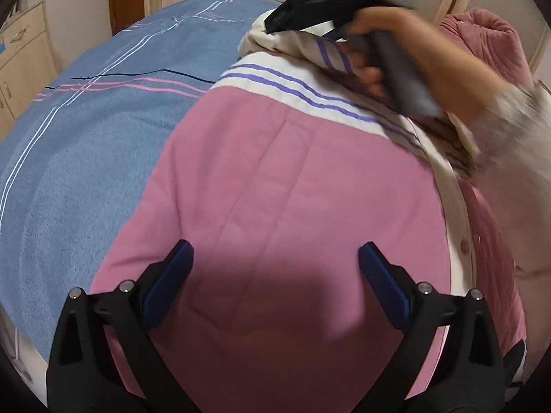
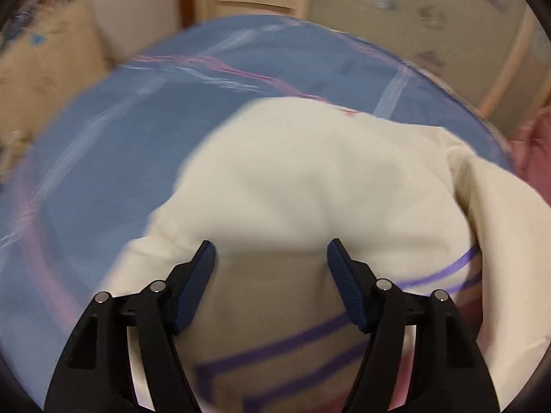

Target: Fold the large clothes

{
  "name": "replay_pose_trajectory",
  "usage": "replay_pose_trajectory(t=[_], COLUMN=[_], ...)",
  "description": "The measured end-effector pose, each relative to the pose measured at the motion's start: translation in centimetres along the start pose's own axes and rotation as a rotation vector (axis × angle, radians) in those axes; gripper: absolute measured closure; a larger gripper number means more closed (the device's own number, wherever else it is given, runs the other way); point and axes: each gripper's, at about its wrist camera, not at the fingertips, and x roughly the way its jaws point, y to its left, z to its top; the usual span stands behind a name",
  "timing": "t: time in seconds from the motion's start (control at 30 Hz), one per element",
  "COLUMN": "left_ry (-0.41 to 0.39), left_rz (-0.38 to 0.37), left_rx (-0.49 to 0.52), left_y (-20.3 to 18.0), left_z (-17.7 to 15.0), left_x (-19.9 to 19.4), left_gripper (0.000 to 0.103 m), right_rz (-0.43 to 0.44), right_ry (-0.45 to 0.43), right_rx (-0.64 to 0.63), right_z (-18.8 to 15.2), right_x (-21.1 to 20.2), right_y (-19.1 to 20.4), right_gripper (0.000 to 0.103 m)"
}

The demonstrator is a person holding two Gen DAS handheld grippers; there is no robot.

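Pink jacket (image 1: 292, 189) fills the left view, cream sleeve (image 2: 303, 172) the right; both tools (image 1: 275, 268) (image 2: 272, 265) spread.

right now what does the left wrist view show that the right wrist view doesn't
Only the left wrist view shows the jacket's pink body, its button placket and the person's right hand. Only the right wrist view shows the cream sleeve up close, blurred. Both show the blue bedspread and an open hand-held gripper: left, right.
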Motion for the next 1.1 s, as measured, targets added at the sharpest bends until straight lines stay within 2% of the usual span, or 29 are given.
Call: replay_pose_trajectory(t=[0.07, 0.13, 0.2, 0.23, 0.3, 0.33, 0.37, 0.4, 0.43, 0.47, 0.5, 0.53, 0.57, 0.6, 0.63, 0.7, 0.73, 0.77, 0.83, 0.9, 0.93, 1.03, 1.1], left_ry=[-0.004, -0.007, -0.021, -0.030, -0.046, -0.045, -0.042, -0.039, -0.038, -0.039, -0.039, -0.038, -0.040, -0.041, -0.041, -0.045, -0.050, -0.055, -0.075, -0.102, -0.115, -0.134, -0.112], left_rz=[-0.016, -0.032, -0.065, -0.082, -0.104, -0.106, -0.101, -0.095, -0.086, -0.071, -0.061, -0.048, -0.033, -0.021, -0.013, 0.006, 0.007, 0.006, -0.002, 0.012, 0.027, 0.080, 0.075], left_rx=[0.003, -0.003, -0.028, -0.036, -0.044, -0.042, -0.038, -0.034, -0.031, -0.023, -0.018, -0.010, 0.003, 0.015, 0.021, 0.030, 0.026, 0.023, 0.016, 0.013, 0.016, 0.023, 0.022], left_y=[0.2, 0.4, 1.0, 1.1, 1.2, 1.3, 1.2, 1.2, 1.1, 0.8, 0.9, 0.8, 0.5, 0.3, 0.5, 0.5, 0.6, 0.6, 0.9, 1.3, 1.7, 3.5, 5.6], left_z=[-0.3, -0.4, -0.4, -0.4, -0.3, -0.3, -0.4, -0.4, -0.4, -0.4, -0.8, -0.7, -0.8, -0.8, -0.9, -0.5, -0.4, -0.4, -0.6, -0.6, -0.7, -1.2, -1.5], left_x=[-0.1, -0.4, -0.9, -1.2, -1.7, -1.6, -1.4, -1.3, -1.1, -1.0, -1.2, -1.2, -1.1, -1.1, -1.3, -1.2, -1.6, -1.9, -3.2, -4.5, -5.1, -6.6, -7.0], left_gripper=[0.005, 0.005, 0.005, 0.005, 0.005, 0.005, 0.005, 0.004, 0.005, 0.004, 0.004, 0.004, 0.004, 0.004, 0.004, 0.004, 0.004, 0.004, 0.004, 0.004, 0.004, 0.002, 0.002], right_rz=[0.026, 0.015, 0.032, 0.079, 0.092, 0.066, 0.005, -0.107, -0.176, -0.255, -0.284, -0.265, -0.234, -0.243, -0.257, -0.231, -0.145, -0.077, -0.010, 0.007, 0.001, -0.069, -0.090], right_ry=[-0.008, -0.015, -0.041, -0.095, -0.191, -0.228, -0.270, -0.317, -0.325, -0.285, -0.178, -0.081, 0.012, 0.014, -0.048, -0.149, -0.246, -0.302, -0.347, -0.343, -0.334, -0.303, -0.250], right_rx=[0.084, 0.066, 0.028, 0.035, 0.071, 0.091, 0.115, 0.149, 0.181, 0.249, 0.322, 0.347, 0.307, 0.250, 0.158, 0.129, 0.151, 0.173, 0.230, 0.272, 0.305, 0.459, 0.553], right_z=[0.2, 0.1, -0.8, -1.6, -3.1, -3.8, -4.6, -5.5, -6.5, -7.4, -8.6, -9.6, -11.1, -11.9, -13.0, -14.5, -15.9, -17.1, -20.4, -23.4, -25.9, -34.5, -38.5], right_x=[0.5, 0.0, -2.7, -5.5, -9.9, -11.4, -12.9, -14.3, -14.7, -14.1, -12.1, -10.2, -7.9, -7.6, -9.1, -12.7, -15.7, -17.6, -21.3, -23.0, -24.0, -26.2, -26.3], right_y=[-0.9, -0.1, 0.5, -0.3, -2.5, -3.7, -5.4, -7.9, -9.5, -12.4, -15.6, -17.5, -18.7, -18.6, -17.7, -16.9, -16.8, -17.0, -18.0, -19.3, -20.3, -23.7, -25.8], right_gripper=[0.034, 0.034, 0.034, 0.034, 0.034, 0.034, 0.034, 0.033, 0.029, 0.025, 0.025, 0.025, 0.025, 0.025, 0.025, 0.025, 0.024, 0.021, 0.013, 0.012, 0.012, 0.012, 0.012])
